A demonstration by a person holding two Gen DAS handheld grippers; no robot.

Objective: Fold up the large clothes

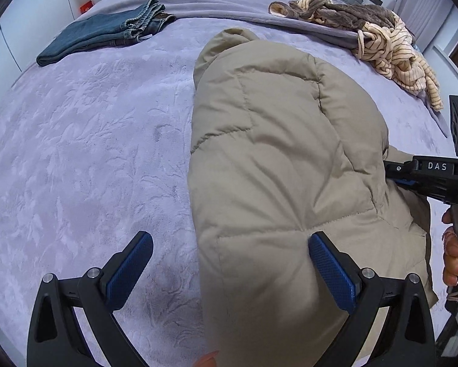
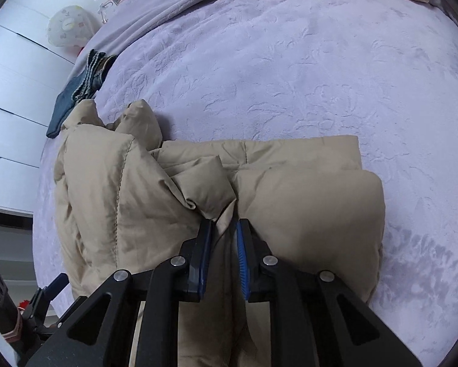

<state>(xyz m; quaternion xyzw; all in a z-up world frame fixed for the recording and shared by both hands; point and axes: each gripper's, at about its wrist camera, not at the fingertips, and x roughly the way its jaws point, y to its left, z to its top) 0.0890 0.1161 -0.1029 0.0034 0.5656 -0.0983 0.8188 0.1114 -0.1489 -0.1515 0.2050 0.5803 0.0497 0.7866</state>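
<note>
I see folded jeans (image 1: 106, 36) at ten o'clock on the bed (image 1: 76, 153), striped clothes (image 1: 393, 46) at two.

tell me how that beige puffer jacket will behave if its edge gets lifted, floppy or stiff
The puffer jacket will probably drape rather than hold shape: it already sags in soft folds on the bed. Its puffed quilted panels suggest it is light for its bulk. The smooth shell may slip, though the right gripper pinches a fabric fold while the left gripper stands open.

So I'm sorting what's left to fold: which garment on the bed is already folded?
The jeans, lying flat and squared off at the far left. The striped garment is a crumpled heap, and the puffer jacket is mid-fold.
</note>
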